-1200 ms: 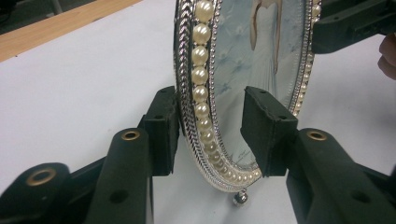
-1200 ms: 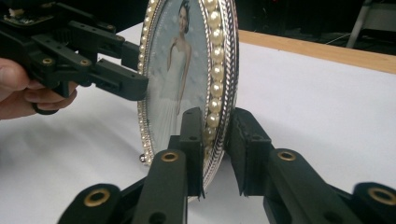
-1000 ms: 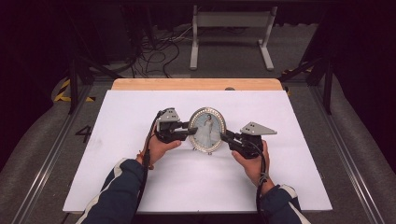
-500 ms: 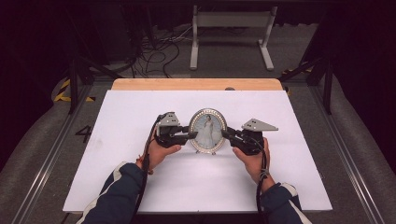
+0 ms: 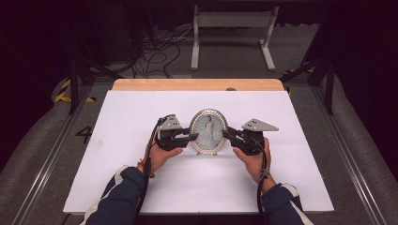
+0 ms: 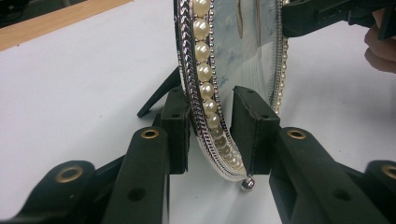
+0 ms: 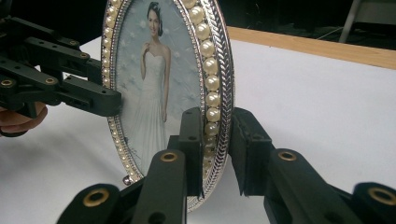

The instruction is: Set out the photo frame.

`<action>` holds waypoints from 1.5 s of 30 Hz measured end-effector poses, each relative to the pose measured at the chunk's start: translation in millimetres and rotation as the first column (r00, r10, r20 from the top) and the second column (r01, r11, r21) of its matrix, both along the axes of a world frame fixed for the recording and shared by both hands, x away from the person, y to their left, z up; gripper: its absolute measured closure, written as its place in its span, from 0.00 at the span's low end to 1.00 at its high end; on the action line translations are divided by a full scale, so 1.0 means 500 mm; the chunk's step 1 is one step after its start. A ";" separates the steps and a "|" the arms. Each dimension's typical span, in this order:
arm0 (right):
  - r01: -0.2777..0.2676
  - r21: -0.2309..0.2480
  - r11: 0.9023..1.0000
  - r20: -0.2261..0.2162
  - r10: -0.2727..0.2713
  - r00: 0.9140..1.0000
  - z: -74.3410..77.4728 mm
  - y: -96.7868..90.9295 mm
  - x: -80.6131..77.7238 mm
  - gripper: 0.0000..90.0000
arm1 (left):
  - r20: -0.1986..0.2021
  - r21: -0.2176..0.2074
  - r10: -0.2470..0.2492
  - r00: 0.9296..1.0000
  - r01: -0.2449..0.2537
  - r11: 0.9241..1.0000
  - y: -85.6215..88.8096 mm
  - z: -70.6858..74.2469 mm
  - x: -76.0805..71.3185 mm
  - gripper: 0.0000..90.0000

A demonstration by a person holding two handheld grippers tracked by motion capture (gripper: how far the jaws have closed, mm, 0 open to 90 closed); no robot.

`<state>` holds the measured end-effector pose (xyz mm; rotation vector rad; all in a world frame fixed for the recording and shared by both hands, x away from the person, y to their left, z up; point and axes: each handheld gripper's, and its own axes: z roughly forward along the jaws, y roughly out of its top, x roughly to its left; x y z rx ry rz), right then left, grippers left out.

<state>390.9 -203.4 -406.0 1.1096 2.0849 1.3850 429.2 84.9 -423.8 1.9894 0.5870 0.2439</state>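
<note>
Picture frame is stood up straight on the table

Picture frame (image 5: 208, 131), oval and ringed with pearls, is held between the two grippers near the middle of the white table (image 5: 117, 178). A second ago it was tipped back, so its glass was turned more toward the ceiling. Now it is seen more upright, with its little ball foot (image 6: 247, 184) just at the table top. The left gripper (image 5: 191, 137) is set on the frame's left rim, and the right gripper (image 5: 226, 134) on its right rim. In each gripper view the jaws are placed one in front of the rim and one behind it. The left jaws look slightly apart from the rim, so a tight pinch cannot be told for sure. A dark prop leg (image 6: 159, 93) is seen behind the frame. The frame is likely being set to stand by itself, so the leg must be resting well before the jaws are let go.
</note>
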 end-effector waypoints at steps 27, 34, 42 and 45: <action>-0.020 -0.098 0.995 0.042 0.024 0.999 0.003 -0.006 -0.008 0.78 | 0.079 0.078 -0.001 0.997 -0.005 0.997 -0.001 -0.002 -0.015 0.68; -0.032 -0.118 0.993 0.050 0.038 0.998 0.006 -0.016 -0.010 0.76 | 0.092 0.079 0.000 0.996 -0.007 0.997 0.007 0.001 -0.022 0.63; -0.020 -0.141 0.990 0.048 0.027 0.998 0.004 -0.016 -0.010 0.68 | 0.089 0.080 0.003 0.996 -0.010 0.997 0.012 0.001 -0.024 0.54; -0.020 -0.157 0.987 0.043 0.027 0.999 0.004 -0.017 -0.009 0.62 | 0.092 0.096 0.015 0.996 -0.024 0.995 0.011 0.000 -0.028 0.45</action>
